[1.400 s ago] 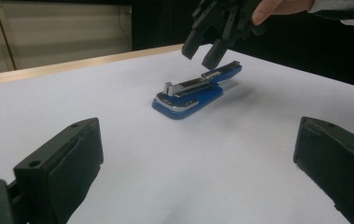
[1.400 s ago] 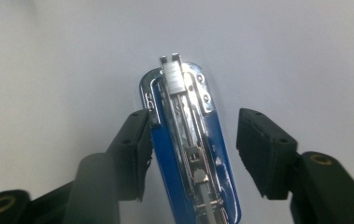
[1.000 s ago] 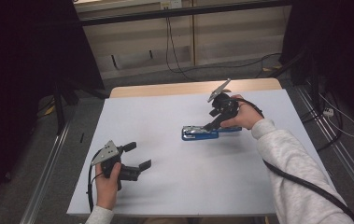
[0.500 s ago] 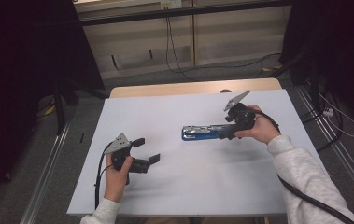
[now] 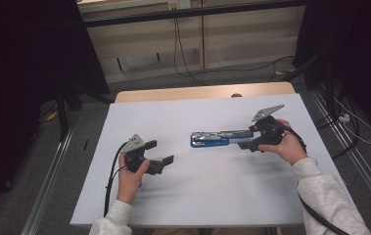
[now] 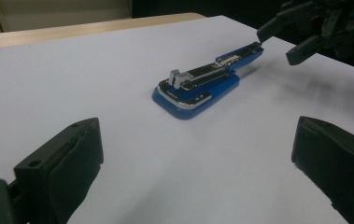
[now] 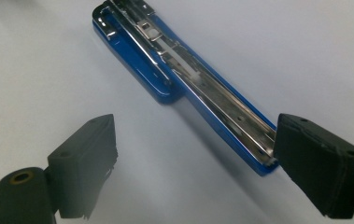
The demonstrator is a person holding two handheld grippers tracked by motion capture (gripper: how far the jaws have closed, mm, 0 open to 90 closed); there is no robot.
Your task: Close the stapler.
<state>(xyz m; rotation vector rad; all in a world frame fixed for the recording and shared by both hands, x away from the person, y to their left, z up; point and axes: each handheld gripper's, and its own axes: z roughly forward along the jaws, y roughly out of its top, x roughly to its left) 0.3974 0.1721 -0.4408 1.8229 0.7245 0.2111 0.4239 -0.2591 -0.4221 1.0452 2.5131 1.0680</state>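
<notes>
A blue and chrome stapler (image 5: 217, 138) lies folded open on the white table (image 5: 202, 196), its long metal arm stretched to the right. My right gripper (image 5: 248, 138) is open at the tip of that arm. In the right gripper view the stapler (image 7: 184, 74) runs diagonally, and its near end lies against the right jaw's inner face, with the right gripper (image 7: 193, 154) holding nothing. My left gripper (image 5: 159, 152) is open over bare table left of the stapler. In the left gripper view the stapler (image 6: 202, 86) sits ahead of the left gripper (image 6: 198, 158), with the right gripper (image 6: 282, 39) beyond it.
A strip of wooden tabletop (image 5: 197, 92) shows past the far edge of the white surface. Cables (image 5: 112, 171) trail from each gripper toward the near edge. Dark curtains and a metal floor rail (image 5: 51, 186) flank the table.
The right gripper has moved right and toward the near side, and the stapler's arm now lies stretched out flat to the right. The left gripper has edged forward and right toward the stapler.
</notes>
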